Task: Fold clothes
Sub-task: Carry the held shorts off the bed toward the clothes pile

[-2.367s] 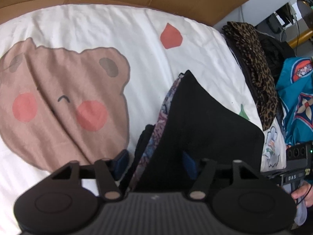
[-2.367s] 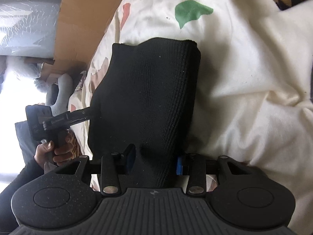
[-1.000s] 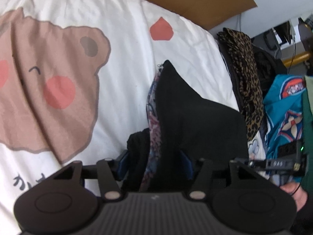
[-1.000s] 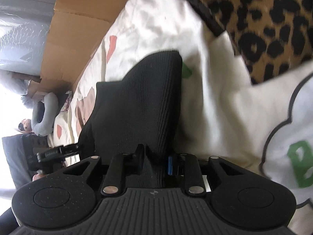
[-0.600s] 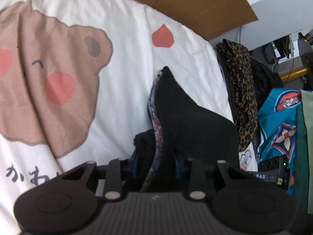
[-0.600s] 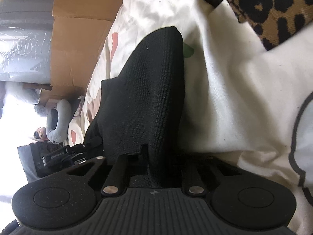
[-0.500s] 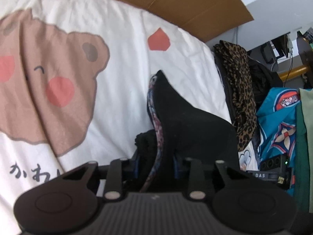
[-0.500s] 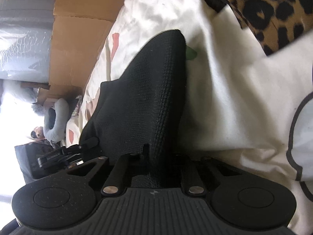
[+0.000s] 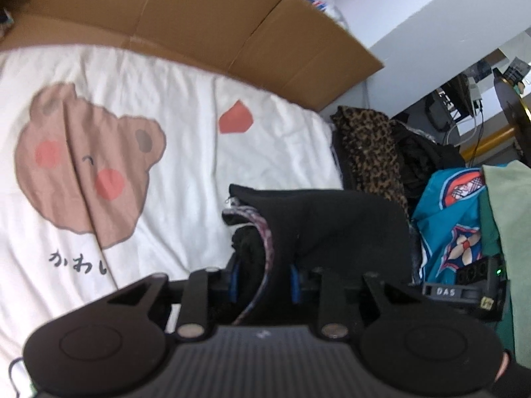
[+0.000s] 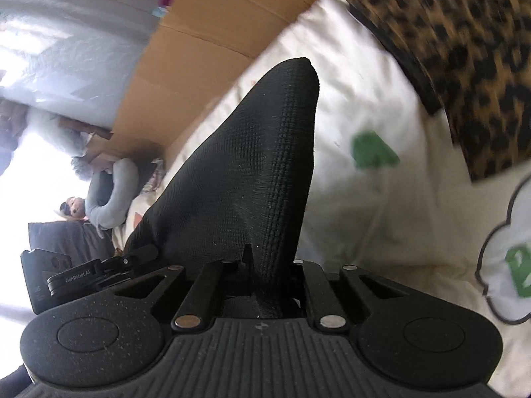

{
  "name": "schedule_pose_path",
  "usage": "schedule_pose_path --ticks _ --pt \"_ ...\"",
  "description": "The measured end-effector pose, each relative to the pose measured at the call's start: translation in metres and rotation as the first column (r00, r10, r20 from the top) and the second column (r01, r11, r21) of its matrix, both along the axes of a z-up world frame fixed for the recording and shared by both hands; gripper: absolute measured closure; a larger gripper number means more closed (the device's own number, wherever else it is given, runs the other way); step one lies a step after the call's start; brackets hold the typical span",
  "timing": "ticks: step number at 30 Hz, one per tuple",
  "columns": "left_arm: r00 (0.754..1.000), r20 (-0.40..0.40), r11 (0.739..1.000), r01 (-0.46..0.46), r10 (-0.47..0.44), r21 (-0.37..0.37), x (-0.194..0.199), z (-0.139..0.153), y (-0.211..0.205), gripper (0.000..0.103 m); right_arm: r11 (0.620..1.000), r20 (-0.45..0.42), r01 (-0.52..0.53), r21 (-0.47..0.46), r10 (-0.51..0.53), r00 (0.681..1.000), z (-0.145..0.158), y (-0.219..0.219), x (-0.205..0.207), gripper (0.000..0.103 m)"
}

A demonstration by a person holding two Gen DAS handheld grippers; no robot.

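Left gripper point(image 9: 264, 280): jaws recently narrowed, now pinching the bunched edge of the black knit garment point(image 9: 335, 222); only this view shows its patterned lining. Right gripper point(image 10: 265, 272): jaws nearly pressed together, clamping the garment's other edge. Both tilt downward, holding it above the bear-print bedsheet point(image 9: 166, 126). Leopard-print cloth point(image 10: 464, 53) lies beside.

We see our left gripper point(image 9: 264, 280) pinched on the black garment point(image 9: 335, 225); our right gripper point(image 10: 267, 280) clamps its other edge.
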State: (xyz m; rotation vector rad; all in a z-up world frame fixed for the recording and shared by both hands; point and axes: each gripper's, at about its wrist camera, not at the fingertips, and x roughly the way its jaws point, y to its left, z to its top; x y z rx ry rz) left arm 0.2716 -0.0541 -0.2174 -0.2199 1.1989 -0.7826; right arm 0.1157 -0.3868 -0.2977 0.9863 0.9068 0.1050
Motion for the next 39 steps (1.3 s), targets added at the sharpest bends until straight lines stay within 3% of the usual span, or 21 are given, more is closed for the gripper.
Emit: schedule_pose_path --ticks 9,20,32,39 --pt "0.993 0.105 0.999 -0.052 0.051 0.008 -0.032 0.099 -0.013 0.074 0.996 0.119 -0.023 -0.087 0.033 0.992 0.102 -0.015 0.000 0.096" --pt "0.970 0.227 0.995 -0.079 0.089 -0.054 -0.066 0.230 -0.038 0.074 0.991 0.281 -0.012 -0.136 0.050 0.959 0.232 -0.046 -0.016 0.096" --pt "0.934 0.338 0.991 -0.086 0.116 -0.101 -0.106 0.347 -0.068 0.074 0.984 0.417 0.031 -0.176 0.046 0.908 0.374 -0.075 -0.034 0.096" --pt "0.907 0.397 0.982 -0.075 0.138 -0.172 -0.130 0.396 -0.072 0.074 0.977 0.485 0.031 -0.210 0.077 0.871 0.449 -0.092 -0.054 0.096"
